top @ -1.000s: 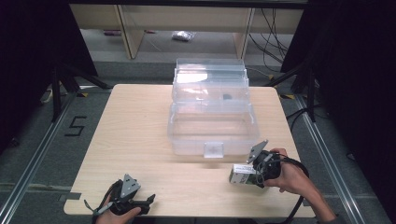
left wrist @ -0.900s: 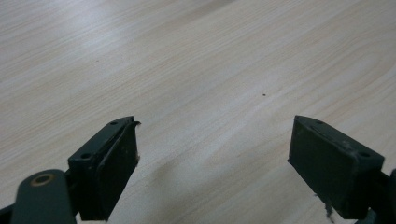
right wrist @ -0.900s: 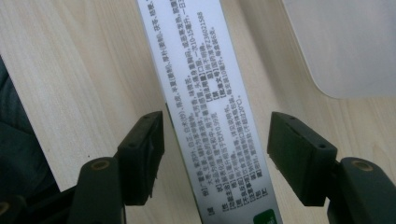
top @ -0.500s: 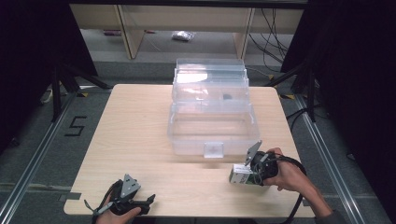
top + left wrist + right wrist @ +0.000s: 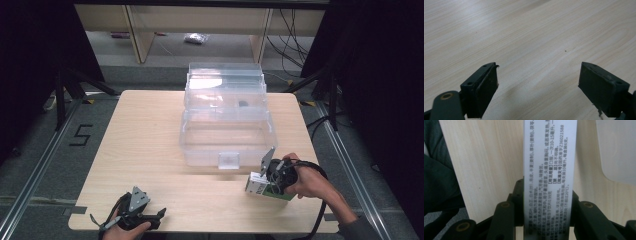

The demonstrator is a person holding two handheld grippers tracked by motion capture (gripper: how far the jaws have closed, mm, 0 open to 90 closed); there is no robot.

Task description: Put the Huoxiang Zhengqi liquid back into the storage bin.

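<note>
Saw a wooden table [image 5: 145, 140] bearing a clear plastic bin [image 5: 227, 140], lid up. Found the medicine box [image 5: 260, 186] at the near right edge, just clamped by the closing right gripper [image 5: 549, 202]. Left gripper [image 5: 537, 82] released, idle. Risked crushing the thin carton, or clipping the bin's front wall.

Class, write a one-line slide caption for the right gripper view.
Right gripper, black jaws closed on a white printed cardboard box above the pale wooden table.

High view overhead; gripper views close, sharing table [image 5: 150, 135].
</note>
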